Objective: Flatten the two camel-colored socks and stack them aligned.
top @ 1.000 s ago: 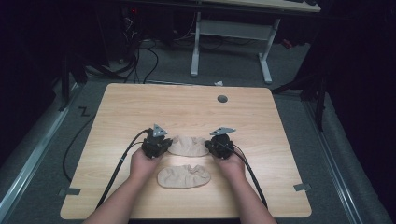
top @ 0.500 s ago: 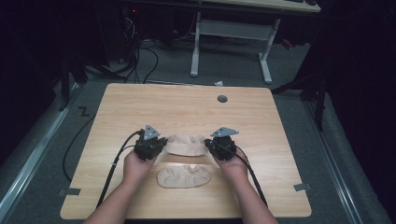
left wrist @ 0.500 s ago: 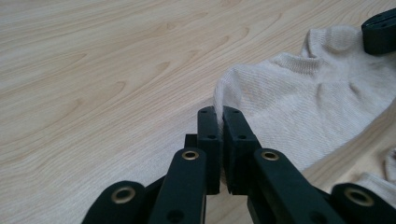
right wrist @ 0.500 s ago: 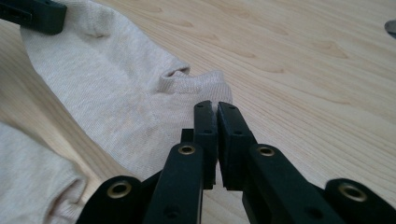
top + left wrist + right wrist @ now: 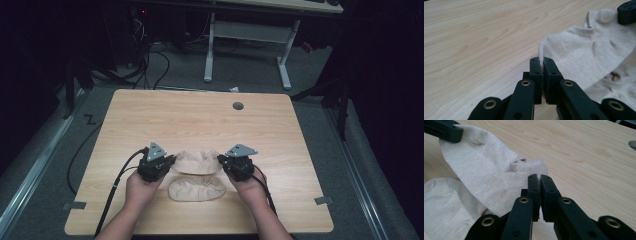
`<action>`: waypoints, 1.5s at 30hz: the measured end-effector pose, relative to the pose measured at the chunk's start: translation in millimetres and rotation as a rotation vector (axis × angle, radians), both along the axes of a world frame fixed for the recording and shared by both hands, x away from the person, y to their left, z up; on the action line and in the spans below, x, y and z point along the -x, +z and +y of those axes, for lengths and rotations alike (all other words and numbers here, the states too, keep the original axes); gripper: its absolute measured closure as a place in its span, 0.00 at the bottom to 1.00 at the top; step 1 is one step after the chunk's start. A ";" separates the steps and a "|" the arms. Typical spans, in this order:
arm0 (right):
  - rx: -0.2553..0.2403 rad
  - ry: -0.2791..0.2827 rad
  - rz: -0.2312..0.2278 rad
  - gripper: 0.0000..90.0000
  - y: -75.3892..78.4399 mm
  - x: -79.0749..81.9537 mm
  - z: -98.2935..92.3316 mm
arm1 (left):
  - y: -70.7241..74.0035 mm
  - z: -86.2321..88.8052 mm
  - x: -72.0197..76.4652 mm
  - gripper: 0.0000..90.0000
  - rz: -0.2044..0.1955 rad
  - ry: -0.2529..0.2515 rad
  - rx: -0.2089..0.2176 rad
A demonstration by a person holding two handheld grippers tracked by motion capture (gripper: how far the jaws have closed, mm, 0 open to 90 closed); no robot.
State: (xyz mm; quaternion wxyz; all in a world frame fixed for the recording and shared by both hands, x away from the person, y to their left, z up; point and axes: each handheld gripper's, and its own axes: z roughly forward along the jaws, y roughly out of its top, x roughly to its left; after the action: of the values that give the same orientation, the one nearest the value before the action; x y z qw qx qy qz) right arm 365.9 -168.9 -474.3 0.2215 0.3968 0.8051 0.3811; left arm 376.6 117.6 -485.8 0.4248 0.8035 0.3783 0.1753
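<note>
A beige sock hangs stretched between my two grippers, just above the wooden table. My left gripper is shut on the sock's left end; in the left gripper view the left gripper pinches the fabric edge of the sock. My right gripper is shut on the other end; in the right gripper view the right gripper bites the cuff of the sock. A second beige sock lies flat nearer the front edge, partly under the held one.
A round grommet hole sits at the table's far right. Beyond the table stand a white desk frame and floor cables. Black cables trail from the grippers over the front edge.
Both hands have risen and drawn a little toward the front edge, carrying the sock with them. It now hangs over the far edge of the flat sock.
</note>
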 end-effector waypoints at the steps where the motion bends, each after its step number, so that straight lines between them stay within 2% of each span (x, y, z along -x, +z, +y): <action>1: 0.001 0.004 -0.003 0.97 0.0 2.0 0.3 | -0.5 0.6 3.3 0.96 -0.001 0.001 -0.005; 4: 0.006 0.013 -0.008 0.97 0.6 9.5 1.3 | -2.4 3.0 12.8 0.96 0.004 0.002 -0.013; 12: -0.004 0.034 -0.004 0.97 -1.8 28.9 1.0 | -7.0 6.6 35.5 0.96 0.021 -0.008 0.008; 22: -0.018 0.039 0.026 0.97 -19.2 51.1 -8.3 | -18.2 4.6 62.2 0.96 0.026 -0.035 -0.009; 37: -0.017 0.036 0.052 0.97 -38.9 57.2 -7.7 | -36.1 0.8 66.4 0.95 0.042 -0.046 -0.070; 42: 0.004 0.018 0.064 0.96 -44.6 55.9 -9.9 | -39.4 -1.9 66.6 0.90 0.037 -0.051 -0.095; 45: 0.006 0.007 0.076 0.95 -48.4 53.9 -11.0 | -42.1 -3.1 65.6 0.84 0.041 -0.047 -0.113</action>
State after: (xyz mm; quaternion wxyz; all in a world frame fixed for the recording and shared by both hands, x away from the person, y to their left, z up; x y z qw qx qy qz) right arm 312.0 -180.0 -522.7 0.1903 0.4075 0.8155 0.3642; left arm 311.0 114.5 -527.9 0.3748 0.8383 0.3577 0.1698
